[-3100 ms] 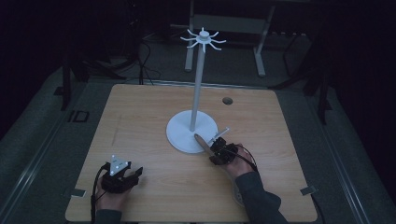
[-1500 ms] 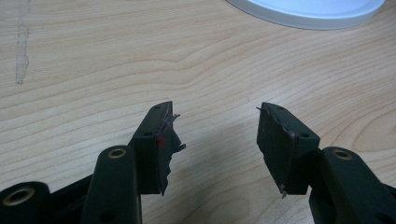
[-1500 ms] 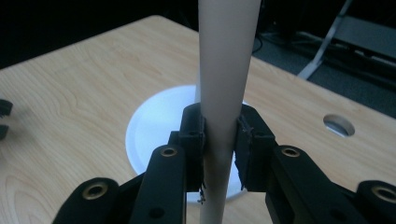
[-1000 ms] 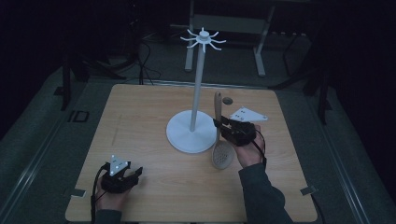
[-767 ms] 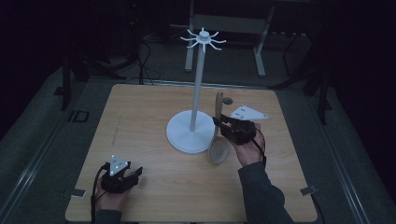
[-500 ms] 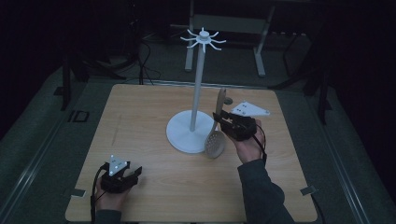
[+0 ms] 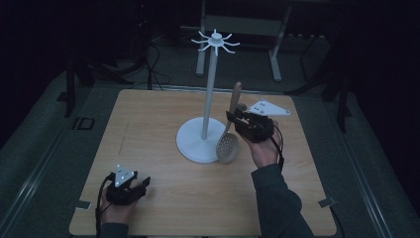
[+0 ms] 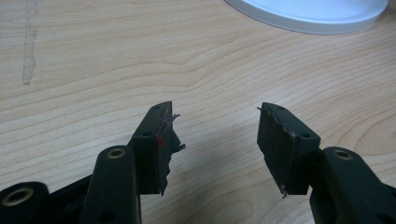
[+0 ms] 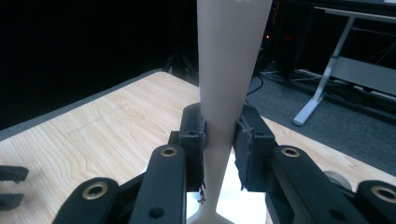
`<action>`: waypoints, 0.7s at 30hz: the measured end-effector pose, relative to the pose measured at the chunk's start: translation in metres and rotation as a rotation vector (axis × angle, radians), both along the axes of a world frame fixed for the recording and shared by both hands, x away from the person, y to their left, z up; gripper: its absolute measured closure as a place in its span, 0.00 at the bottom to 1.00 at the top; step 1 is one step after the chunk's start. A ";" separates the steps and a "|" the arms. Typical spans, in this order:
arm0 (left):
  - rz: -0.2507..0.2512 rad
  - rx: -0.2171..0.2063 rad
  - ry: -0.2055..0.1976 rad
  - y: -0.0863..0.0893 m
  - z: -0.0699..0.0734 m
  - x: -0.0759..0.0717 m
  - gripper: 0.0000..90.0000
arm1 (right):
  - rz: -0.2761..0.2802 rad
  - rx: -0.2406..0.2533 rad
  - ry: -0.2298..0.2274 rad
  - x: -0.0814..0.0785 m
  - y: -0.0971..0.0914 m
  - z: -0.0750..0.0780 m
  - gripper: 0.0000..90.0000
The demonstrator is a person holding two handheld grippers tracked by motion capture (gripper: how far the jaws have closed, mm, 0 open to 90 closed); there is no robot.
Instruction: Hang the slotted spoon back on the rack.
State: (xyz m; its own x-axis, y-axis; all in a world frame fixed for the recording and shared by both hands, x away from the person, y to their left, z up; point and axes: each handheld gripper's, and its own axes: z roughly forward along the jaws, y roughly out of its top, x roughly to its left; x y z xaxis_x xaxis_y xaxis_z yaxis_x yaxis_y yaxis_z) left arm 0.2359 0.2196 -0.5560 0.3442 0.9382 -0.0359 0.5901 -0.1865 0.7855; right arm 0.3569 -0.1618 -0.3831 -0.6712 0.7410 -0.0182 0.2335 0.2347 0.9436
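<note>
Pale wood grain covers the counter (image 7: 148, 129), a square top standing on a dark floor in a dim room. Near its middle stands a white stand (image 7: 208, 94): a round flat base, a thin upright pole and a crown of short hooks at the top. The right tool (image 7: 232, 118), held in the person's right hand (image 7: 265, 148), is raised above the counter just to the right of the pole, with its grey three-cornered plate on top. Its jaws are closed on the handle of a wooden slotted spoon (image 7: 229, 139), which hangs nearly upright: the handle end points up beside the pole, and the round perforated bowl is down at the right edge of the stand's base, whether touching it I cannot tell. In the right gripper view the pale handle (image 9: 224, 93) runs straight up between the two black jaws, pinched on both sides. The left tool (image 7: 143, 186) lies low at the near left corner of the counter, held in the left hand (image 7: 116, 213), well apart from the stand. In the left gripper view its jaws stand wide apart with bare wood between them, worn pads (image 8: 167, 140) on their inner faces, and the rim of the white base (image 8: 308, 14) ahead.
</note>
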 end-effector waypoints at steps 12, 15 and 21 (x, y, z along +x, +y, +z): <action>0.002 -0.002 0.000 0.000 0.000 0.000 0.51 | -0.002 0.041 -0.018 0.004 -0.001 0.016 0.83; 0.002 -0.002 -0.001 0.000 0.000 0.000 0.51 | -0.003 0.045 -0.021 0.005 -0.001 0.020 0.83; 0.002 -0.001 0.000 0.000 0.000 0.000 0.51 | -0.005 0.049 -0.030 0.006 -0.001 0.026 0.83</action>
State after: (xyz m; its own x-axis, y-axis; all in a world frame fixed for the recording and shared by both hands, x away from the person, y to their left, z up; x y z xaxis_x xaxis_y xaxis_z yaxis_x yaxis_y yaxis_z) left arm 0.2359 0.2199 -0.5559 0.3423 0.9389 -0.0371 0.5906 -0.1843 0.7856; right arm 0.3629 -0.1626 -0.3569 -0.6675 0.7446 -0.0019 0.2059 0.1870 0.9605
